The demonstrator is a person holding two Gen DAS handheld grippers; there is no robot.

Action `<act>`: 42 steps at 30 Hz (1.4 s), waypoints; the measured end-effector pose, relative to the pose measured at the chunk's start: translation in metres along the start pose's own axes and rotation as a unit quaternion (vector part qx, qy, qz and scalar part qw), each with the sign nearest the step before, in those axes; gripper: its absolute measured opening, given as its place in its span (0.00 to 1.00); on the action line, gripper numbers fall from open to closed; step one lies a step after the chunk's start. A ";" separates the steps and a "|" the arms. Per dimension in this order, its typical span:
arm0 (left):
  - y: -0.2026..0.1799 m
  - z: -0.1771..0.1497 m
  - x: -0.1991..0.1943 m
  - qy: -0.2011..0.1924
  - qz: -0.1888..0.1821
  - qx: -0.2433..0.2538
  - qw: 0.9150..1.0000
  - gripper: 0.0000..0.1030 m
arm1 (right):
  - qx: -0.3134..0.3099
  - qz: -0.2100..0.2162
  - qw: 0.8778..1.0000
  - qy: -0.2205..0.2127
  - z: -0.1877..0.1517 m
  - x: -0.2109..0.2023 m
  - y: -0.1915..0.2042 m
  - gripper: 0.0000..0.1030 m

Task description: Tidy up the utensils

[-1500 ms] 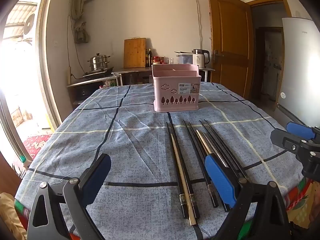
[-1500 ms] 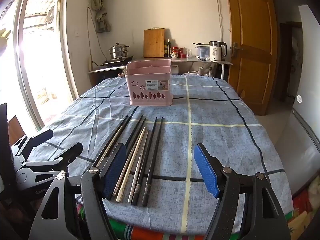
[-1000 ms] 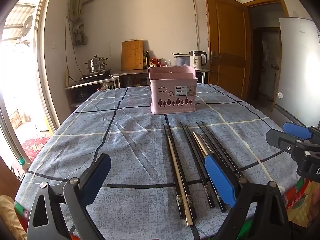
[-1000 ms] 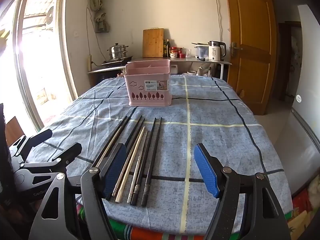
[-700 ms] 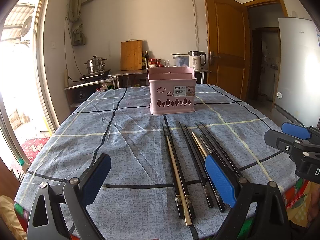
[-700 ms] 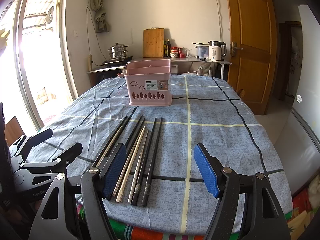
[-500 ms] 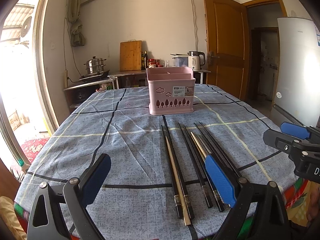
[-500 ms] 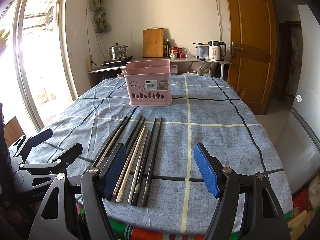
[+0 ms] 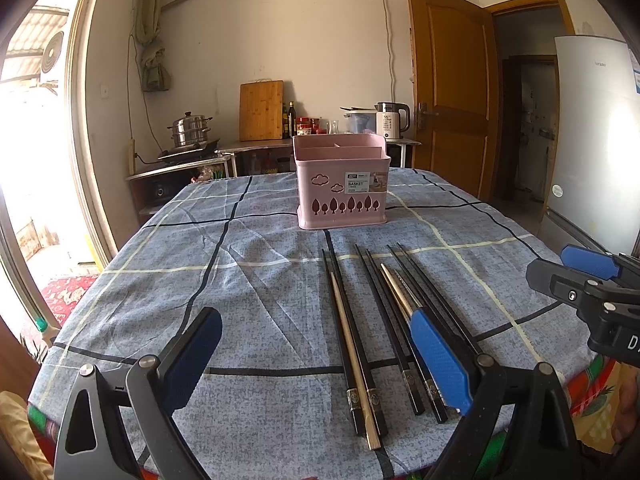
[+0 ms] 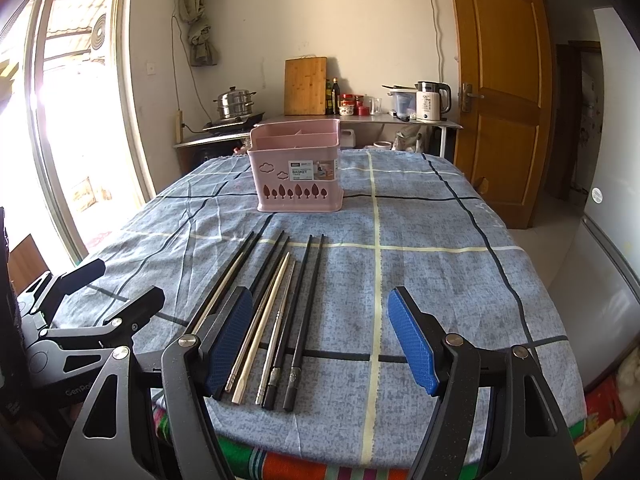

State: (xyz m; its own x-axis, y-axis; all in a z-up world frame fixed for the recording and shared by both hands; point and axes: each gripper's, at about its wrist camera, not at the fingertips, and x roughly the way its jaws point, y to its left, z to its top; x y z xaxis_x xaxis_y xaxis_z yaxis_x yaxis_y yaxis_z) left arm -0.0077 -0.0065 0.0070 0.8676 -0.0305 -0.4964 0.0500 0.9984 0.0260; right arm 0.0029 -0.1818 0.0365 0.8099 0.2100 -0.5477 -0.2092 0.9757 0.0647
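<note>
Several chopsticks [image 9: 360,332] lie side by side on the blue checked tablecloth [image 9: 248,280], mostly black, one pale wooden and one metal; they also show in the right wrist view [image 10: 276,304]. A pink utensil basket [image 9: 341,187] with divided compartments stands upright beyond their far tips, also seen in the right wrist view [image 10: 297,178]. My left gripper [image 9: 316,360] is open and empty, low over the near table edge. My right gripper [image 10: 320,338] is open and empty over the chopsticks' near ends. Each gripper shows in the other's view.
A counter behind the table holds a steel pot [image 9: 190,130], a wooden cutting board [image 9: 261,111], bottles and a white kettle [image 9: 392,120]. A wooden door [image 9: 452,92] and a white fridge [image 9: 596,140] stand at the right. A bright window is at the left.
The left wrist view has shifted slightly, with the basket and chopsticks drifting a little left in frame. The right gripper has stayed still. Both stay open.
</note>
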 end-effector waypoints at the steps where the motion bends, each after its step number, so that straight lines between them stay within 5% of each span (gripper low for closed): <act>1: 0.000 0.000 0.000 0.000 0.000 0.000 1.000 0.93 | 0.000 0.000 1.000 0.000 0.000 0.000 0.000 0.69; 42: 0.001 -0.001 -0.001 0.001 -0.001 0.002 1.000 0.93 | 0.001 -0.001 1.000 -0.001 0.000 -0.002 0.000 0.69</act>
State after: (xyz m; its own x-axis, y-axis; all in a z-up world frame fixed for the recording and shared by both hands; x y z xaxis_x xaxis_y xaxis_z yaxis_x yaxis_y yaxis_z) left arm -0.0084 -0.0057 0.0067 0.8666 -0.0327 -0.4980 0.0544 0.9981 0.0291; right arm 0.0011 -0.1822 0.0376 0.8110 0.2080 -0.5468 -0.2066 0.9763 0.0649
